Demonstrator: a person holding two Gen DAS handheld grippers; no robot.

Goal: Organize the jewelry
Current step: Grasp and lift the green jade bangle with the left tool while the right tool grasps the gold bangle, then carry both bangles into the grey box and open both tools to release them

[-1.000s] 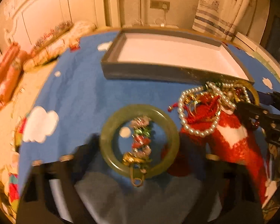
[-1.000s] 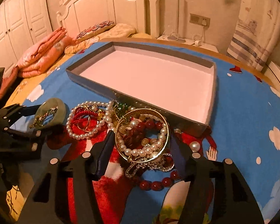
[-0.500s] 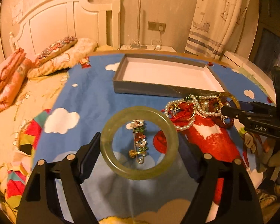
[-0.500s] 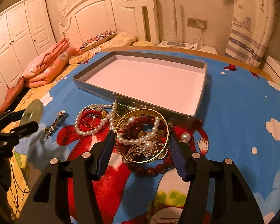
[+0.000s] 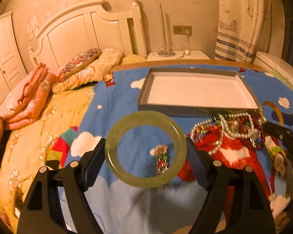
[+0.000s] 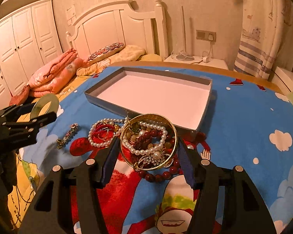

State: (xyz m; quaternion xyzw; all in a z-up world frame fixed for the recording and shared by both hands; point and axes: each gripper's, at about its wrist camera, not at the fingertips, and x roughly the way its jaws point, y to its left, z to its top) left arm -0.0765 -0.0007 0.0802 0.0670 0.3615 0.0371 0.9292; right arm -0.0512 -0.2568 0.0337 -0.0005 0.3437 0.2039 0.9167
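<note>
Blue cartoon cloth (image 6: 244,117) covers the counter, with a shallow grey box (image 6: 203,115) lying on it as landmark. Left of the box, the left hand-held gripper (image 5: 145,152) is clamped on a green bangle (image 5: 123,171), held above a beaded pin (image 6: 67,135). Just before the box, the right hand-held gripper (image 6: 148,152) squeezes a gold bangle (image 6: 146,117) amid the pearl and red bead strands (image 6: 156,175).
</note>
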